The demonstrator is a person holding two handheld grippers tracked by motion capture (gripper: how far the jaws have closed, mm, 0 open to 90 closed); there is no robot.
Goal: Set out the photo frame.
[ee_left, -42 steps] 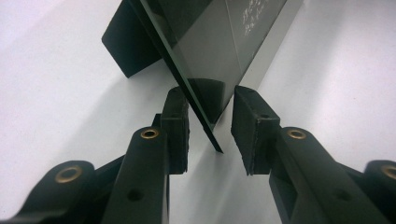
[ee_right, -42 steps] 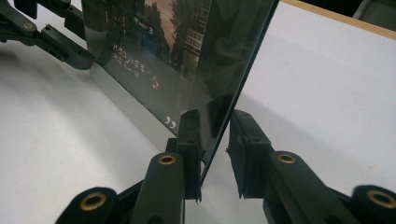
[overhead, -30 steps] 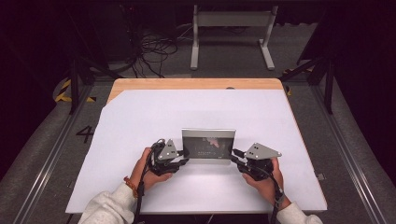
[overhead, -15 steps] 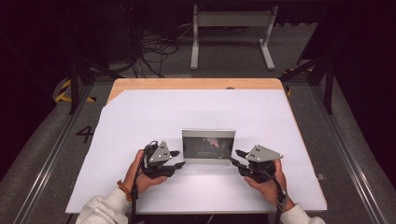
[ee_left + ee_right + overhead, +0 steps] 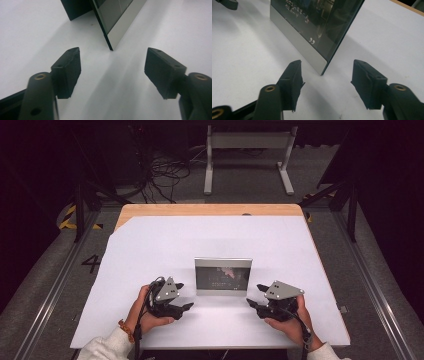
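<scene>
Both grippers backed off the sign's ends; jaws have just been opening, nothing between them. Acrylic sign (image 5: 223,276) stands upright mid-worktop (image 5: 150,245), long axis left-right, between left gripper (image 5: 181,296) and right gripper (image 5: 255,296), about equally near.

A large dark figure "4" (image 5: 91,263) is painted on the grey floor just left of the table. On the dark face of the standing picture frame (image 5: 317,22), the right gripper view shows a white closing quotation mark near the lower corner and a line of small white writing higher up, too blurred to read
</scene>
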